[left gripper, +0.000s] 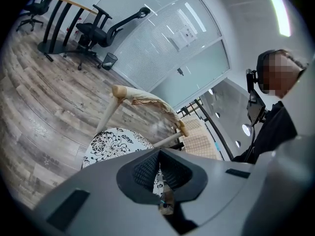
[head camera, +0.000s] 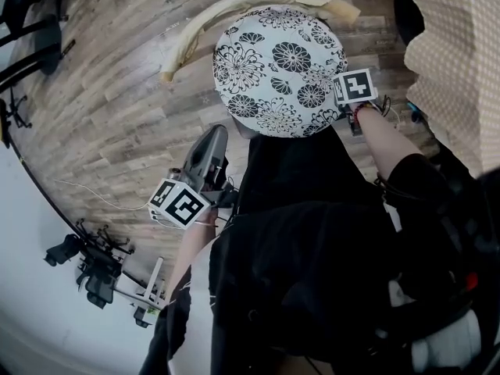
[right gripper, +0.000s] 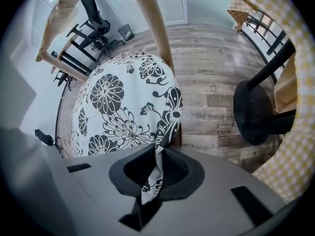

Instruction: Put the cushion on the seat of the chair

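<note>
R claw [right gripper: 162, 154] steep-down w/ cushion [right gripper: 118, 107] edge in pinch; L claw [left gripper: 158, 155] slanted down, pressed together.

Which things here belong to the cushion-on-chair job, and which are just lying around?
Job: cushion; chair; right gripper, jaws shut on the cushion's edge.
Lying about: office chair; desk; waste bin; checked cloth.

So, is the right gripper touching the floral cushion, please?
Touching. The right gripper view shows the right gripper pinching the floral cushion by its edge.
</note>
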